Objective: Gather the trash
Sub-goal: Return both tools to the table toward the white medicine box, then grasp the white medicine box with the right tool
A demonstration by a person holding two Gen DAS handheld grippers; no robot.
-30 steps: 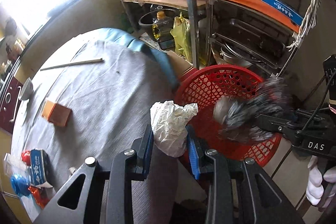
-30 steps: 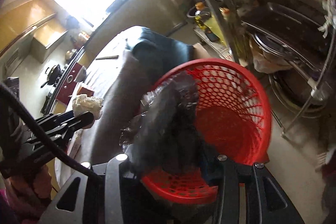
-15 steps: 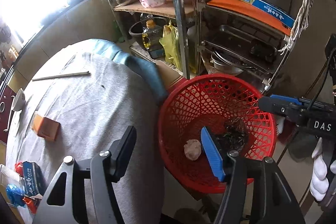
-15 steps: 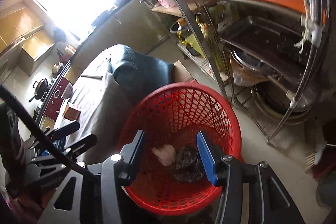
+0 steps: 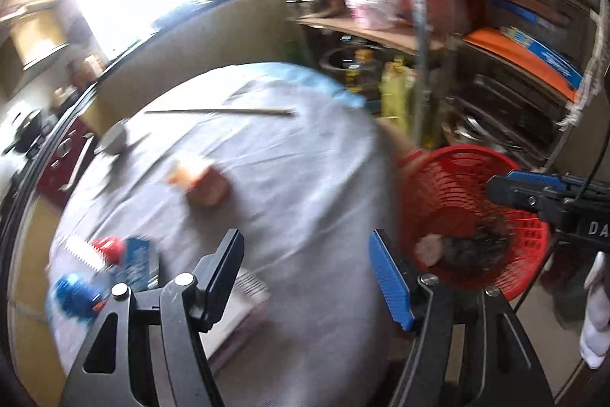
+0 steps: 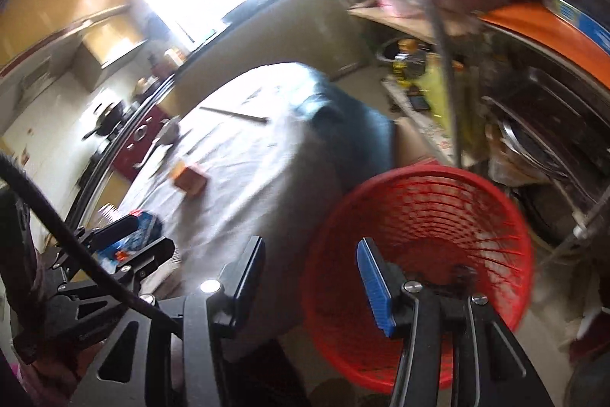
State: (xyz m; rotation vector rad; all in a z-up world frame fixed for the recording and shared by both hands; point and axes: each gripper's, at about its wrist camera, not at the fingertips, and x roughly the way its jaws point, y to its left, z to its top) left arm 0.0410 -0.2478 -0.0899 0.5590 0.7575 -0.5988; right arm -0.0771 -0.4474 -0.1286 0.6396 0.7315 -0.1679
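Table: round, draped in a grey cloth, filling the middle of both wrist views; the pictures are motion-blurred.
Metal rack: stands behind the basket, shelves crowded with pans, bags and an orange board; details too smeared to name.
Red basket: a mesh bin on the floor just beside the table's edge, between table and rack.
Basket contents: a pale crumpled wad and a dark crinkled lump lie touching each other on the bottom; in the right wrist view the bottom is mostly hidden behind the gripper.
Left gripper: fingers spread wide, nothing between them, held over the table's near edge with the basket off to its right.
Right gripper: jaws wide apart and empty, above the gap between table and red basket; from the left wrist camera its blue-padded tip hangs over the basket's rim.
Orange block: on the cloth, mid-table, well apart from the basket.
Long stick: lies flat across the far side of the table.
Red and blue packets: clustered at the table's near left edge.
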